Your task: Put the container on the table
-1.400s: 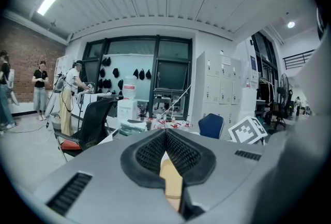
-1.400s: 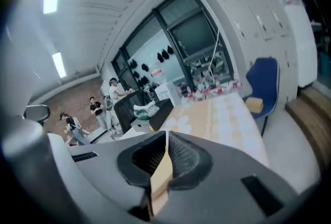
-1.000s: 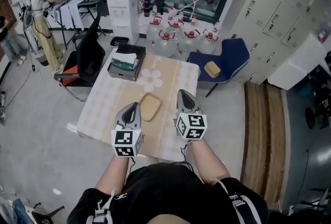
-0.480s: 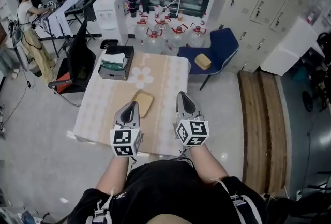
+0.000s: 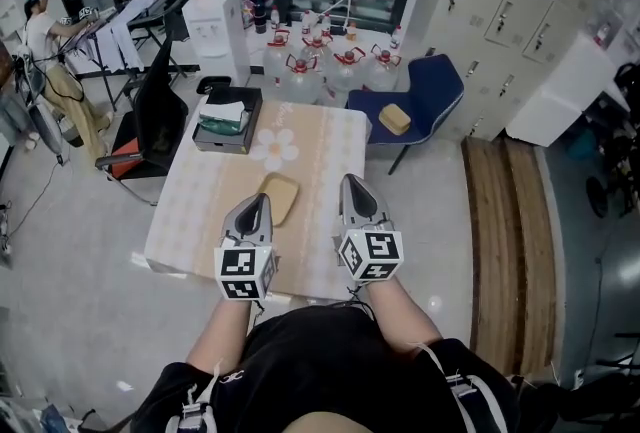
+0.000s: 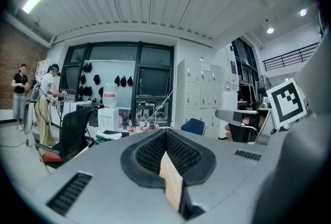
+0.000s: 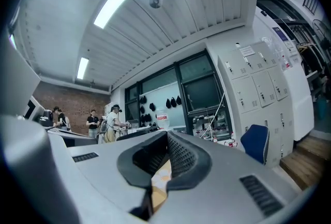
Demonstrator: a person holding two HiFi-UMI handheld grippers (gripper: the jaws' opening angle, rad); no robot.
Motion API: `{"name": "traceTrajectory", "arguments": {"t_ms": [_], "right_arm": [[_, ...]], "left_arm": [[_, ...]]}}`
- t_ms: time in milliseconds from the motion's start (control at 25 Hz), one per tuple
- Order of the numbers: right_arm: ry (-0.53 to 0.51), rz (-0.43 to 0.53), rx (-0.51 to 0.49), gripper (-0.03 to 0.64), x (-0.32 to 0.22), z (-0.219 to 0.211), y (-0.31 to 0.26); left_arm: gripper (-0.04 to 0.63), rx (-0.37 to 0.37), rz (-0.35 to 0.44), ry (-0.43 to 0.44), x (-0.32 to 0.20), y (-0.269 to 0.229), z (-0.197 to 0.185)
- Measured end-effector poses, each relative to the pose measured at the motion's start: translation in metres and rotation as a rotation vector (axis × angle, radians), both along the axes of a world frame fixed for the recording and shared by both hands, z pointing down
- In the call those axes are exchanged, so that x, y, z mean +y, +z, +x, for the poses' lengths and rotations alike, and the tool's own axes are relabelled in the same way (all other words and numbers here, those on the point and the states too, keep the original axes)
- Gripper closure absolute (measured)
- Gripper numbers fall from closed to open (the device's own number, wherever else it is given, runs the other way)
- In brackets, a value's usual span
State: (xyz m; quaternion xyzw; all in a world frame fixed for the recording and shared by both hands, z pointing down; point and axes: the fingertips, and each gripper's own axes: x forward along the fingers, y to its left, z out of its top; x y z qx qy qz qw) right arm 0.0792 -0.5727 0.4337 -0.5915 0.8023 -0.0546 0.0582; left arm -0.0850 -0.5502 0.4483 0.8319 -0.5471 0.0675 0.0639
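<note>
- Container, a flat tan box with rounded corners [image 5: 277, 198], lay flat on the beige patterned table [image 5: 195, 211] at the centre of the head view, just beside the left gripper's tip and seemingly already set down.
- A similar tan box [image 5: 395, 119] sat on the blue chair [image 5: 432, 86] at upper right, well apart from both grippers. Which of the two the task meant could not be told.
- The left gripper [image 5: 257, 204] had its jaws pressed together around nothing.
- The right gripper [image 5: 352, 185] was likewise closed and empty, held level above the table's near part, probably idle between steps.
</note>
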Motion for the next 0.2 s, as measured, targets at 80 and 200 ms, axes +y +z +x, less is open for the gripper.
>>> {"name": "traceTrajectory", "arguments": {"t_ms": [80, 200], "right_arm": [[0.003, 0.001, -0.004, 0.601, -0.0019, 0.0001, -0.0007], [0.007, 0.002, -0.003, 0.601, -0.0052, -0.0011, 0.0001]], "left_arm": [[0.581, 0.001, 0.001, -0.001, -0.0017, -0.0011, -0.0002], [0.583, 0.002, 0.001, 0.000, -0.0053, 0.0002, -0.0020]]}}
